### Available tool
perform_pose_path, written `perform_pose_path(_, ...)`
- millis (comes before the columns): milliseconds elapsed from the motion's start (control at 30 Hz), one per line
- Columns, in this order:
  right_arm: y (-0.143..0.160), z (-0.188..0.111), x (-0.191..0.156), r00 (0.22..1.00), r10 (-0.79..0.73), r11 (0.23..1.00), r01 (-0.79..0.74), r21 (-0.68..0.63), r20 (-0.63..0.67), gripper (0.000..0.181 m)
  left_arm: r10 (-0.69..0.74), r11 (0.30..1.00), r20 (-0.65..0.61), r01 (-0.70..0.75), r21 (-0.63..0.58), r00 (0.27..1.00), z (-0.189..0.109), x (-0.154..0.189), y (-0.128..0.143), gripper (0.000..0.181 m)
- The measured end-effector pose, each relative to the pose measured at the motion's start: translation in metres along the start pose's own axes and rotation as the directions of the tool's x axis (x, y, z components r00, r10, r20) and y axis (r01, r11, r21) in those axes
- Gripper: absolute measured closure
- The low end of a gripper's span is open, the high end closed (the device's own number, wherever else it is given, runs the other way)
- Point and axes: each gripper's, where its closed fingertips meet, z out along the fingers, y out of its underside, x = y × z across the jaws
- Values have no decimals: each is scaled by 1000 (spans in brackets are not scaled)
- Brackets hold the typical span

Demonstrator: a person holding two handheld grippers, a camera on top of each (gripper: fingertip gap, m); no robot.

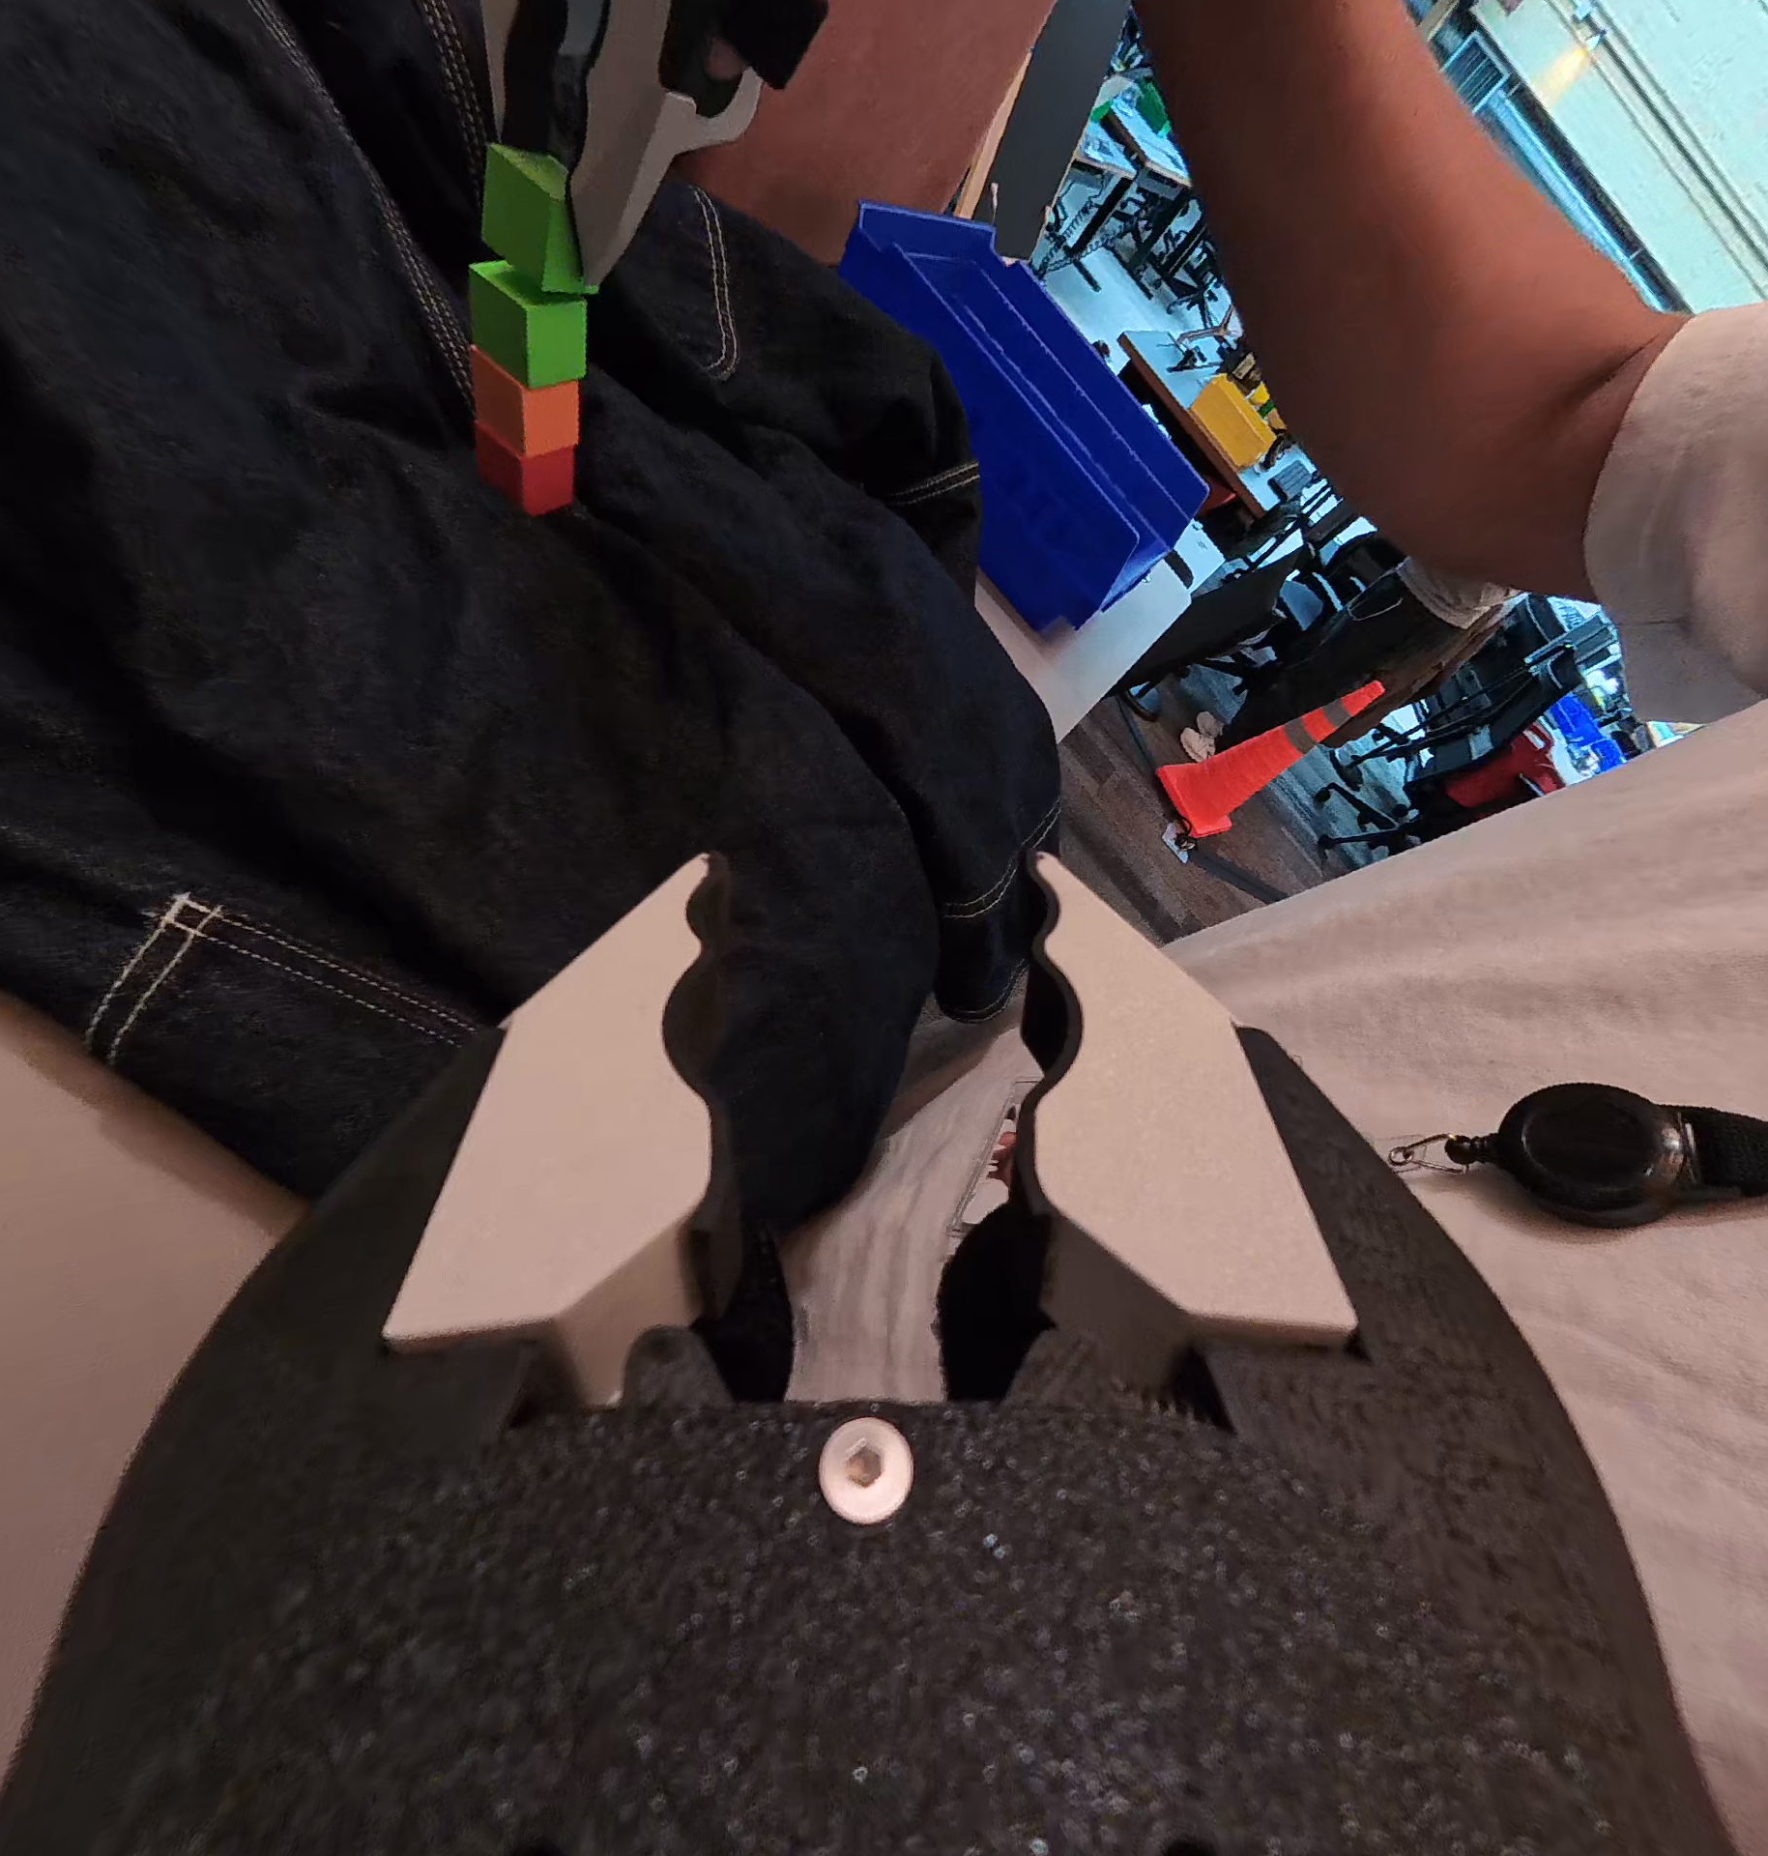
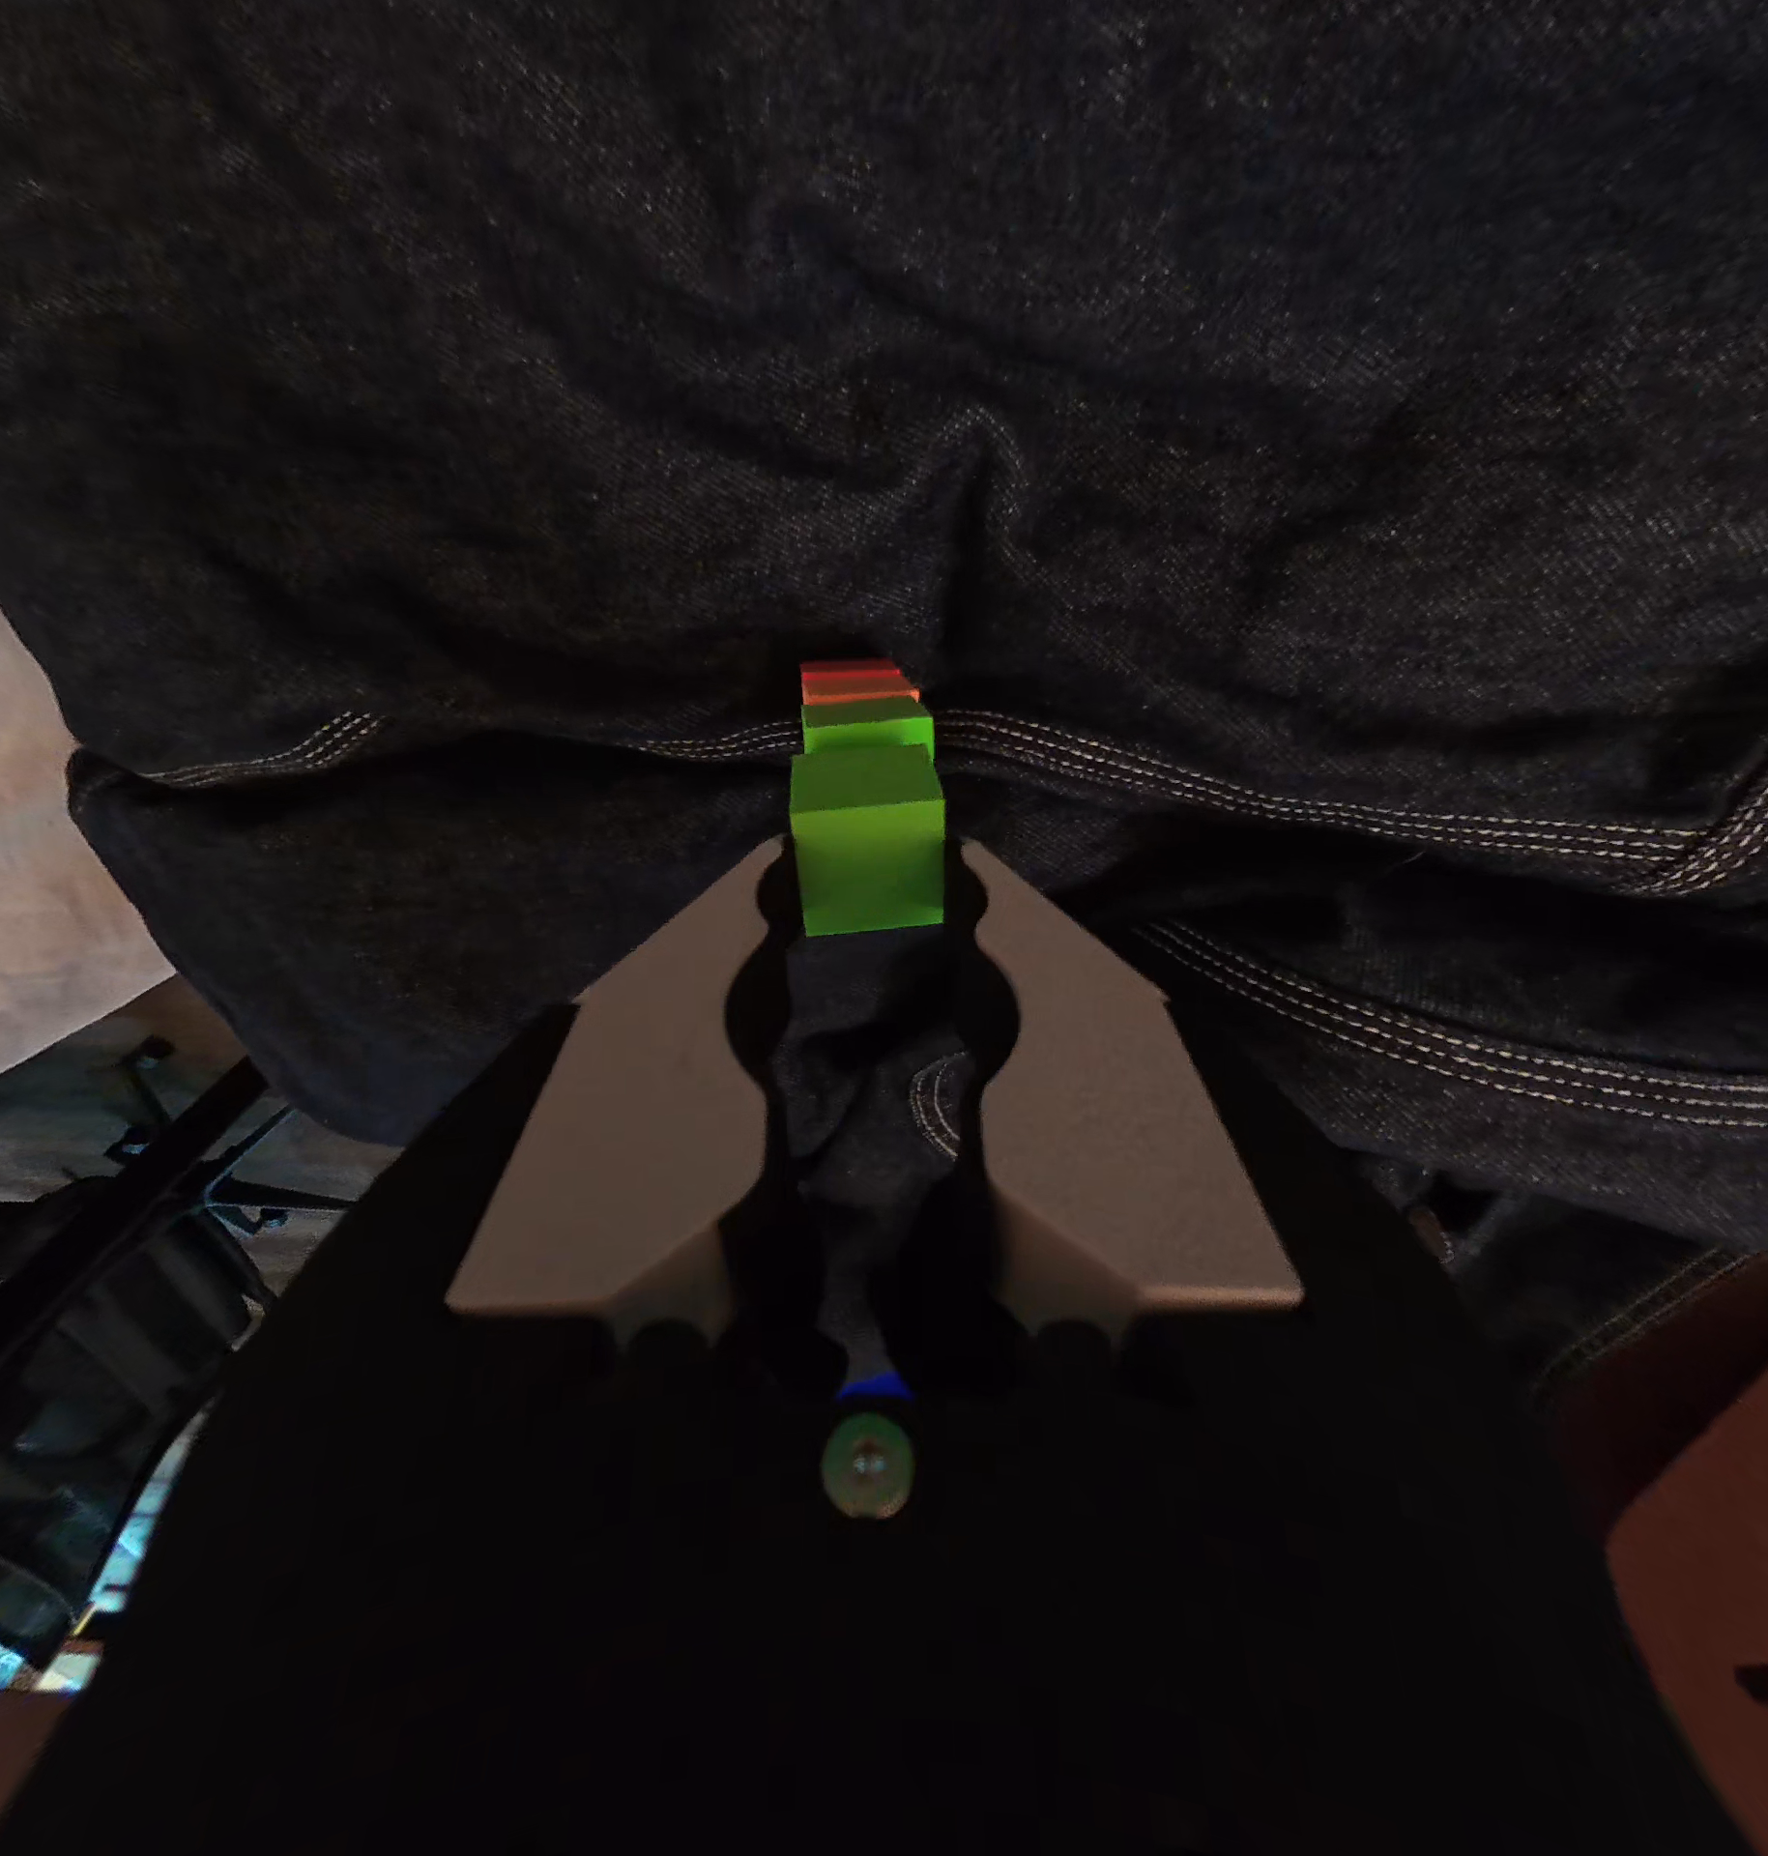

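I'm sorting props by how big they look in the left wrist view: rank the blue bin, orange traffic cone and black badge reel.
1. blue bin, largest.
2. and 3. black badge reel and orange traffic cone look alike; the reel lies much nearer the camera, so I leave them unranked.

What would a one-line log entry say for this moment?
right gripper: shut on green block atop block stack | left gripper: open, over dark jeans
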Motion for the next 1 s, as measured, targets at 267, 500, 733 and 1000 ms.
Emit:
perform_pose_path(267, -2, 4, 1, 1000, -5, 1000, 5, -20, -5, 153, -4, 1000, -6, 4, -14, 1000, 0, -1, 2, 122)
perform_pose_path(500, 1, 7, 0, 1000, -3, 999, 3, -33, 11, 150, -5, 1000, -10, 5, -19, 1000, 1, 0, 4, 122)
perform_pose_path(733, -1, 3, 1, 1000, -10, 1000, 10, -10, -10, 144, 3, 1000, -9, -3, -18, 1000, 1, 1, 3, 122)
perform_pose_path(1000, 6, -7, 6, 998, 23, 1000, -22, 22, -57, 134, 11, 1000, 20, -11, -23, 1000, 2, -2, 4, 122)
